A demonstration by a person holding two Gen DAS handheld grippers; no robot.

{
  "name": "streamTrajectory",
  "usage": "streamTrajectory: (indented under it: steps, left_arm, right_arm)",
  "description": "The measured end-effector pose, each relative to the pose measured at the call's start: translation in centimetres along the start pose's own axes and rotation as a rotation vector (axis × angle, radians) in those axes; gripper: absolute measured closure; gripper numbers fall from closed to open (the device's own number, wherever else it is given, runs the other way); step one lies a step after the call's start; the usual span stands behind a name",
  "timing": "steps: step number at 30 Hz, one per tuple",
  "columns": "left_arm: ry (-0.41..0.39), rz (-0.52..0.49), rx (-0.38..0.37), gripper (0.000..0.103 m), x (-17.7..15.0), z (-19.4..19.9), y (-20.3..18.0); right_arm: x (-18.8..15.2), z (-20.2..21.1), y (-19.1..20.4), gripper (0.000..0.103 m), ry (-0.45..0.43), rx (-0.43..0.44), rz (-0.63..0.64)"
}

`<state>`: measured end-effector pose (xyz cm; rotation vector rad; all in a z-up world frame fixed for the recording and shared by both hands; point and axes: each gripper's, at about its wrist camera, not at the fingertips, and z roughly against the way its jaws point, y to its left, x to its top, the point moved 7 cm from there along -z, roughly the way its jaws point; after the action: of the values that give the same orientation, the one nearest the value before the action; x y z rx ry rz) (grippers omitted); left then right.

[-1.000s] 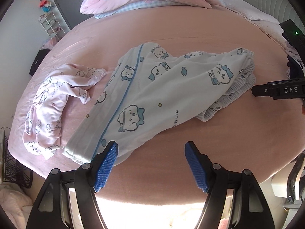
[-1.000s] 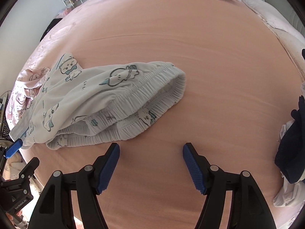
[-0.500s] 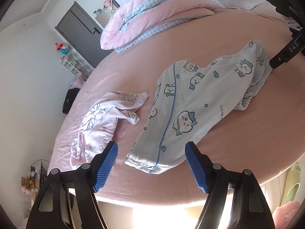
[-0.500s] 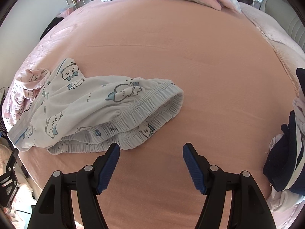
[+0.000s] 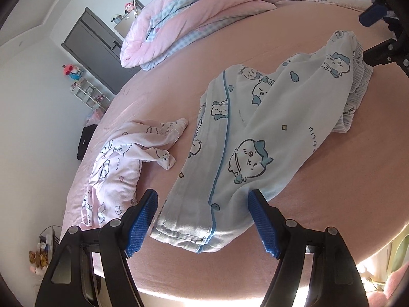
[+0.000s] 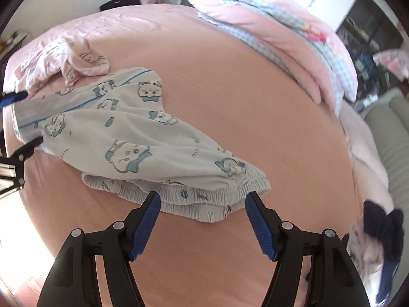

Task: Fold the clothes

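White pyjama trousers [image 5: 258, 133] with blue cartoon prints and a blue side stripe lie rumpled across the pink bed [image 5: 332, 204]. Their leg hem sits between the open jaws of my left gripper [image 5: 203, 206], which hovers over it without the pads pressing on cloth. In the right wrist view the same trousers [image 6: 133, 138] end in an elastic waistband [image 6: 202, 202] right in front of my right gripper [image 6: 203, 207], open over it. The right gripper's fingers [image 5: 383, 53] show at the far right of the left wrist view, by the waistband.
A crumpled pink pyjama top [image 5: 120, 166] lies left of the trousers. A folded pink and checked duvet [image 5: 204, 18] sits at the head of the bed. Dark and white clothes [image 6: 381, 230] are heaped at the bed's right edge. The front edge of the bed is close below the left gripper.
Both grippers rolled and closed in on the trousers: the left now frames the leg hem, the right the waistband. Both stayed open; the trousers have not moved.
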<state>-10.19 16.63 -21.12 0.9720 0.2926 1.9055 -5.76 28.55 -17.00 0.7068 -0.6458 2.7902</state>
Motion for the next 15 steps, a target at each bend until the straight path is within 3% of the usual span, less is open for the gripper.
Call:
streamTrajectory:
  steps: [6, 10, 15]
  left_arm:
    - [-0.039, -0.138, 0.031, 0.031, 0.1, -0.5, -1.1]
    - [-0.116, -0.277, 0.103, 0.031, -0.2, 0.0, -2.3]
    - [-0.122, -0.27, 0.113, 0.031, -0.2, 0.2, -2.1]
  right_arm:
    - [3.3, 0.2, 3.1, 0.035, -0.129, -0.202, 0.333]
    - [2.6, -0.7, 3.8, 0.035, -0.135, -0.265, 0.477]
    - [2.1, -1.6, 4.2, 0.035, -0.147, -0.343, 0.574]
